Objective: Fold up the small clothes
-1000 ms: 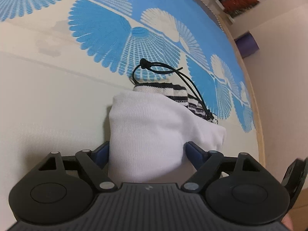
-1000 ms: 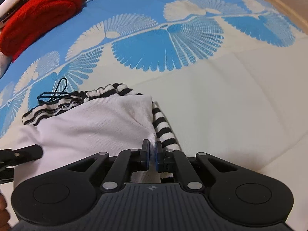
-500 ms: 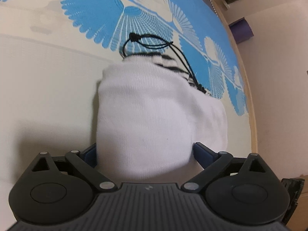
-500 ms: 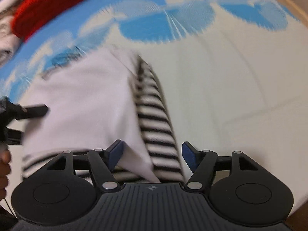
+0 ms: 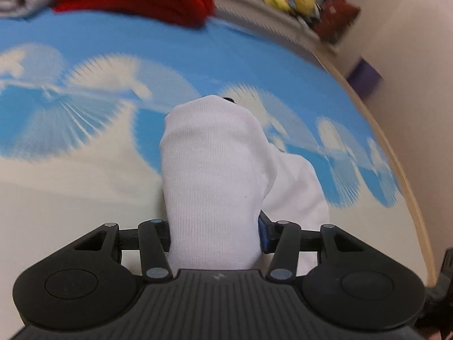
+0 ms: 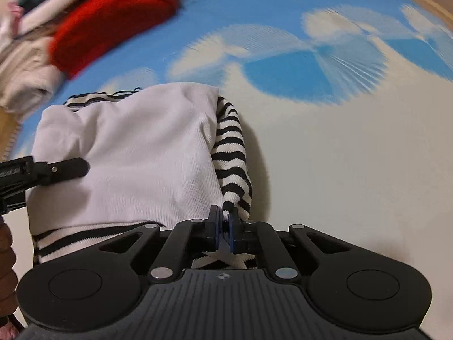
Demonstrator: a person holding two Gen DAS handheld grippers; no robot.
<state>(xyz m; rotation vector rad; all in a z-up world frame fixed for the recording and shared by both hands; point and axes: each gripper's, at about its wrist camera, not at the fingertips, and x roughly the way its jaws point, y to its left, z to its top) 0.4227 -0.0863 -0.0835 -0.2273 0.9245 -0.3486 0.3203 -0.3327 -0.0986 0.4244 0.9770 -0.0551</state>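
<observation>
A small white garment (image 5: 215, 170) lies folded over a black-and-white striped one (image 6: 232, 153) on the blue and cream patterned cover (image 5: 85, 65). My left gripper (image 5: 215, 235) is closing its jaws on a bunched-up part of the white garment, which fills the gap, and the blue pad (image 5: 263, 235) presses its side. In the right wrist view one left finger (image 6: 56, 167) lies against the white garment (image 6: 136, 155). My right gripper (image 6: 223, 228) is shut on the striped garment's near right edge, with fabric pinched between the pads.
A red garment (image 6: 113, 19) and a pile of pale clothes (image 6: 25, 65) sit at the far left. The table's wooden edge (image 5: 407, 198) curves down the right, with a purple object (image 5: 365, 79) beyond it. A sleeve (image 6: 5, 255) shows at lower left.
The left jaws have narrowed onto the white garment and the hand has risen and tilted up. The right jaws opened, then shut again on the striped edge.
</observation>
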